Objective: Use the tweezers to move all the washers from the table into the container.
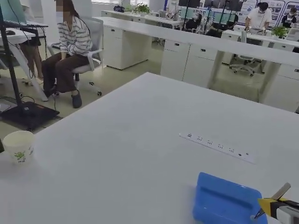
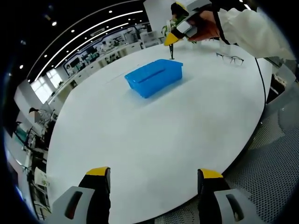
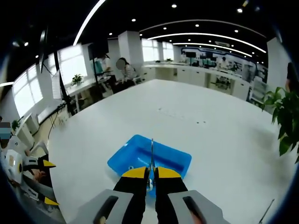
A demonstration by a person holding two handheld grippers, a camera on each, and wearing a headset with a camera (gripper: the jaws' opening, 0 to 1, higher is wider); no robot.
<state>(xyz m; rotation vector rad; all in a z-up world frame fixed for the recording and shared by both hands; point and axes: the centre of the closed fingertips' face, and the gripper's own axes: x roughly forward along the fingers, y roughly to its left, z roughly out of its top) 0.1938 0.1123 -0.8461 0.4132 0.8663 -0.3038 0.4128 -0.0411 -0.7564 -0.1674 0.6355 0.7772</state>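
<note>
The right tool point(image 3: 150, 172) grips tweezers point(image 3: 152, 151) pointing over the blue container point(image 3: 176, 159).

Blue rectangular container point(image 1: 224, 200) is sitting open on the white table point(image 1: 140, 140); slim metal tweezers point(image 3: 152, 151) are angling tips-down at its rim.

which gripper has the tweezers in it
The right gripper: its jaws are shut on the tweezers near the blue container. The left gripper has jaws wide apart, nothing between them.

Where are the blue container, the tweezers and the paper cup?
blue container point(image 1: 219, 198): head view, bare blue middle.
tweezers point(image 3: 152, 154): right gripper view, metal shaft.
paper cup point(image 1: 18, 145): head view, side wall.
</note>
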